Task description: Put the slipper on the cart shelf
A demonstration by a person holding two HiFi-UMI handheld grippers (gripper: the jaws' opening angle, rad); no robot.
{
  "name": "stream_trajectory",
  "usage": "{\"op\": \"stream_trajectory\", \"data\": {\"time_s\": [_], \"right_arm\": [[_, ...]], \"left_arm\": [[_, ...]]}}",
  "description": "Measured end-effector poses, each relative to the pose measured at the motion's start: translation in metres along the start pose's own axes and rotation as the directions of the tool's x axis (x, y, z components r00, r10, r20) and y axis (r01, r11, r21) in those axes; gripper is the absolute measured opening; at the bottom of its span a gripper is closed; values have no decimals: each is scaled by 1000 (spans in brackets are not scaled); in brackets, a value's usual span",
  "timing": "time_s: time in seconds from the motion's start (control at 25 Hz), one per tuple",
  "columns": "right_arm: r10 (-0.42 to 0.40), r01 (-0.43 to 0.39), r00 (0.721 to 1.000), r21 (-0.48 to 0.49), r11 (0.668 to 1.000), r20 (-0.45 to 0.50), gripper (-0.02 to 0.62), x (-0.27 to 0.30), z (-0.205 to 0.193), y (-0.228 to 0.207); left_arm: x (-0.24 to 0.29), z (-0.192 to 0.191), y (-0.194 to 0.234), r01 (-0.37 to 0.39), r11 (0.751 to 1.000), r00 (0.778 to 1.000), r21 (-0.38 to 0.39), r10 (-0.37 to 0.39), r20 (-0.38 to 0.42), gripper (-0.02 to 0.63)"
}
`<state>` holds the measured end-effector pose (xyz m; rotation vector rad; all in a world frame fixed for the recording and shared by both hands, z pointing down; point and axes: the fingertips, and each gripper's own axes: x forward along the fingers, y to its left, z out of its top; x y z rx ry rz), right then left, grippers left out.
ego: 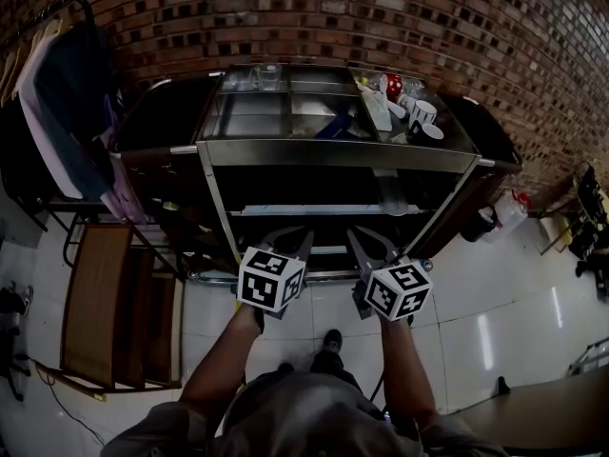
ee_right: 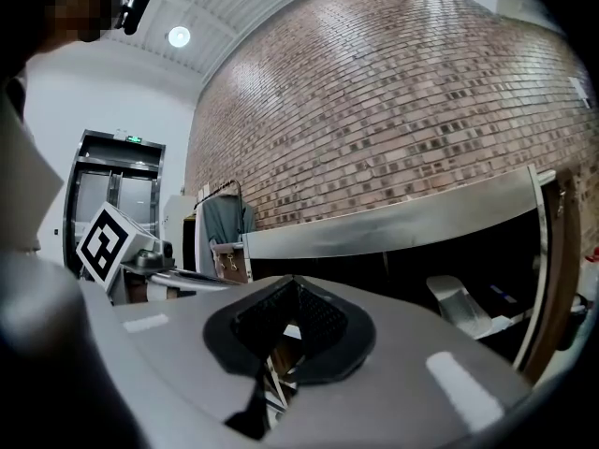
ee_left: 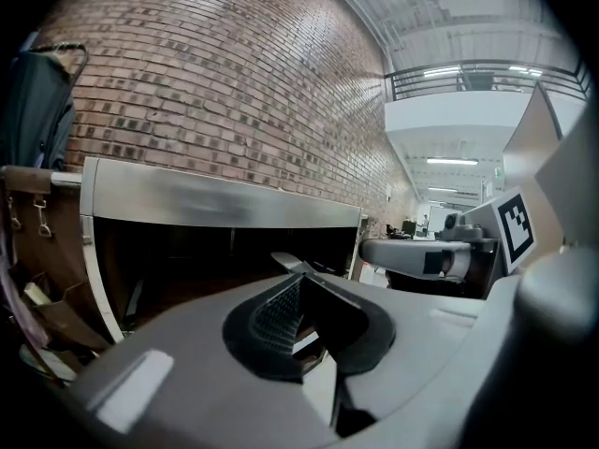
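The cart [ego: 343, 152] stood against the brick wall [ego: 381, 17], with a clothes rack [ego: 57, 112] to its left and a wooden stand [ego: 95, 293] on the floor before that rack. Cups [ego: 423, 117] sat at the right end of the cart's top surface, and the slipper [ego: 392, 196] lay on the shelf below them. You held the left gripper [ego: 290, 241] and the right gripper [ego: 371, 246] side by side just before the cart's front.

Left gripper [ee_left: 304, 330] jaws seen pressed together, nothing held between. Steel cart [ee_left: 215, 204] faced just beyond, shelf interior dark. Brick wall [ee_left: 234, 92] behind. Right gripper [ee_left: 376, 251] seen at right.
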<state>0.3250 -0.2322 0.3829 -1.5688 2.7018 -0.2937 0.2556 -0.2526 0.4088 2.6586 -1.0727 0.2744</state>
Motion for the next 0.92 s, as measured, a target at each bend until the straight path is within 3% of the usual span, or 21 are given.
{"op": "stream_trajectory", "data": {"time_s": [0.92], "right_arm": [[9, -9, 1000, 13, 1000, 16, 0, -11, 1, 6]], "left_arm": [[-6, -2, -7, -2, 1000, 1000, -1, 2, 4, 8]]}}
